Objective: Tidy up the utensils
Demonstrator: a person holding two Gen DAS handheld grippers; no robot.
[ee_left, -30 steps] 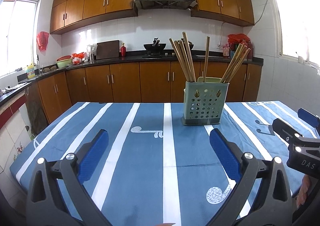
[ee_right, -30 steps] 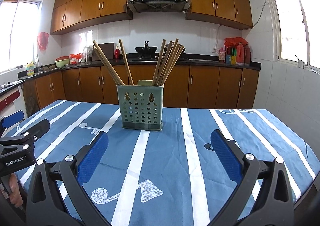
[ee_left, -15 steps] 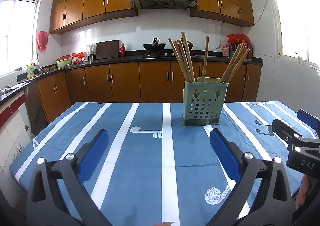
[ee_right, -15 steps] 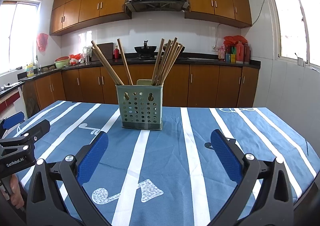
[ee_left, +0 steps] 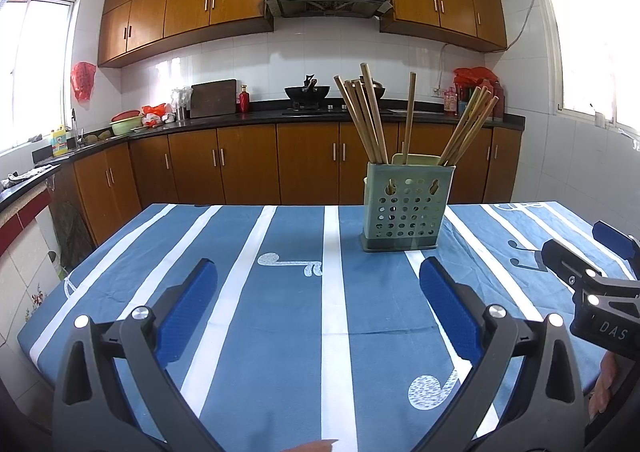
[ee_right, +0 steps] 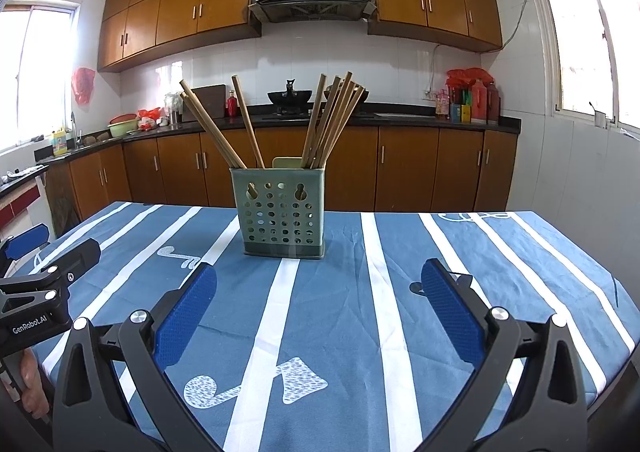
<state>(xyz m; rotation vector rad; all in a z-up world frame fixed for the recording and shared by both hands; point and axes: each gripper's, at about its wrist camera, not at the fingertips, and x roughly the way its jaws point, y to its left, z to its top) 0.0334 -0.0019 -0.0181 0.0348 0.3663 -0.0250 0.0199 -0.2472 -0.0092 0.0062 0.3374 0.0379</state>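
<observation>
Both my grippers hover low over the near end of the table (ee_left: pixel 280 332), and neither has anything in it: the left gripper (ee_left: pixel 318 308) has its jaws spread wide with only cloth between the blue pads, and the right gripper (ee_right: pixel 318 308) is spread just as wide and just as empty. The holder (ee_right: pixel 282 212) stands upright on the striped cloth (ee_right: pixel 400 292), ahead of both grippers and well clear of them, nearer the far edge. The chopsticks (ee_right: pixel 328 120) stand in it in loose leaning bunches, some fanned left, some right, and one (ee_left: pixel 409 116) nearly upright by itself. I see no utensils lying loose on the cloth, so my guess is the work is regrouping sticks inside the holder. The holder looks like light plastic, I think, and tall for its base, so if I pull a leaning stick sideways and not along its slant, the whole thing may tip or skate on the cloth. The sticks are thin and round; closing on a bunch could pinch two where I want one, or let one roll out of the pads. My two grippers sit close side by side, and reaching in with both at once could knock them together or sweep the fanned tops over.
</observation>
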